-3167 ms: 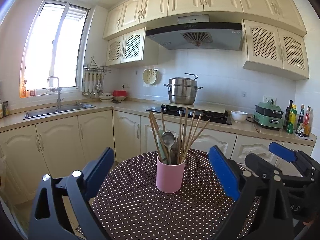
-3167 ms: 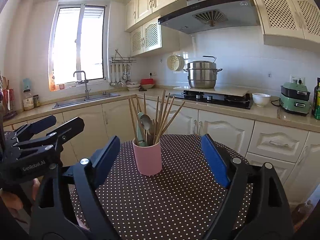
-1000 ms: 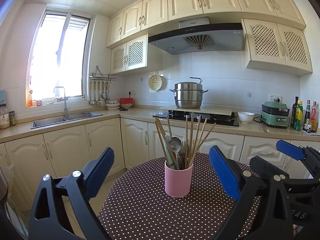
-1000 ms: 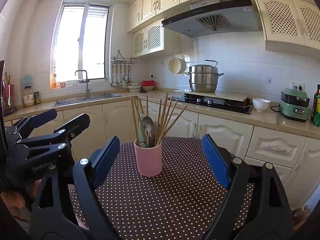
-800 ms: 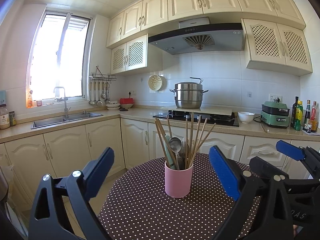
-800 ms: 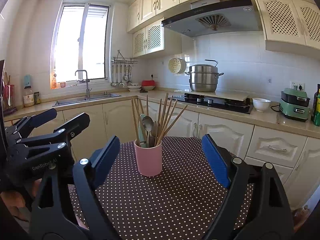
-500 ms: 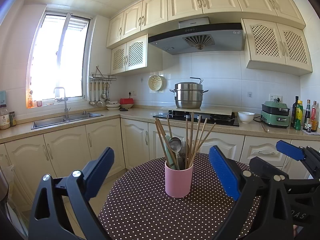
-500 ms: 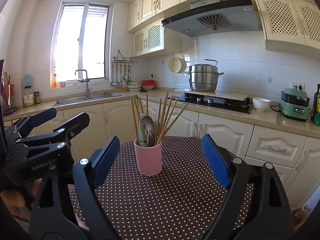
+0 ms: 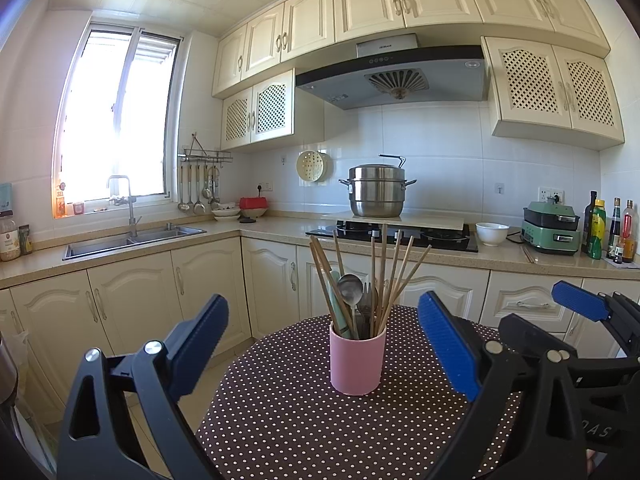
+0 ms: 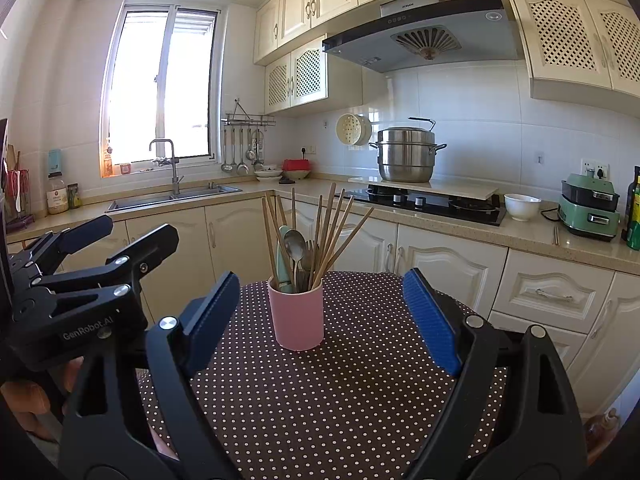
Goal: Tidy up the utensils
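Note:
A pink cup stands upright on a round table with a brown polka-dot cloth. It holds several wooden chopsticks, a metal spoon, a fork and a pale green utensil. The cup also shows in the right wrist view. My left gripper is open and empty, short of the cup. My right gripper is open and empty, also short of the cup. Each gripper shows at the edge of the other's view: the right one and the left one.
Behind the table runs an L-shaped kitchen counter with a sink, a stove with a steel pot, a white bowl, a green appliance and bottles. Cabinet doors stand below the counter.
Since 3.2 s ago both views have shifted a little, so the cup sits slightly further right in the left wrist view. In the last second nothing has visibly changed.

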The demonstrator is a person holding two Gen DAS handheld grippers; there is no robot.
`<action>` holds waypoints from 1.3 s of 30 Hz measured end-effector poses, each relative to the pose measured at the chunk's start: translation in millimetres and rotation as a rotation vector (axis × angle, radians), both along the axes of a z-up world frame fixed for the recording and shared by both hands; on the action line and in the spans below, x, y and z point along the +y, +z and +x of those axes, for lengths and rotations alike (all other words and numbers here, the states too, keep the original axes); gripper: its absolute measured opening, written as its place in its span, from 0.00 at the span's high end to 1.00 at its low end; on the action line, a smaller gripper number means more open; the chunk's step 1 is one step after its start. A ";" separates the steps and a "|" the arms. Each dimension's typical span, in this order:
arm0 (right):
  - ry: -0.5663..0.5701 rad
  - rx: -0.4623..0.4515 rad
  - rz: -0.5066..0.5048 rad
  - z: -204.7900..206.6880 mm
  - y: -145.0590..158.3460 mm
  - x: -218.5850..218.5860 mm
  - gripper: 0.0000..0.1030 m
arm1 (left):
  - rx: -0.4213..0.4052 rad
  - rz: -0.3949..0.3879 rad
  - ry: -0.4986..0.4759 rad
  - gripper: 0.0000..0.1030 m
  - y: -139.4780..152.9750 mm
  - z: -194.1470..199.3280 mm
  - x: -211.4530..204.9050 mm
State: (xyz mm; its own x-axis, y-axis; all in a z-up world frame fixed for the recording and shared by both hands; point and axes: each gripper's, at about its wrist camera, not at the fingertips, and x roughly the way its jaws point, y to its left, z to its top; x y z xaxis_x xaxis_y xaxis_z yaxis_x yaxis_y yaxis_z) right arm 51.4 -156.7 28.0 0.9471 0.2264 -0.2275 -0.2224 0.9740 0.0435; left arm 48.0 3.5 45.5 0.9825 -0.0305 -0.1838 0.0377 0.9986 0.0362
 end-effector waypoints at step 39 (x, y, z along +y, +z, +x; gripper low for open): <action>-0.001 0.008 0.003 -0.3 -0.8 -2.3 0.20 | 0.001 0.002 -0.001 0.09 -0.9 0.8 0.3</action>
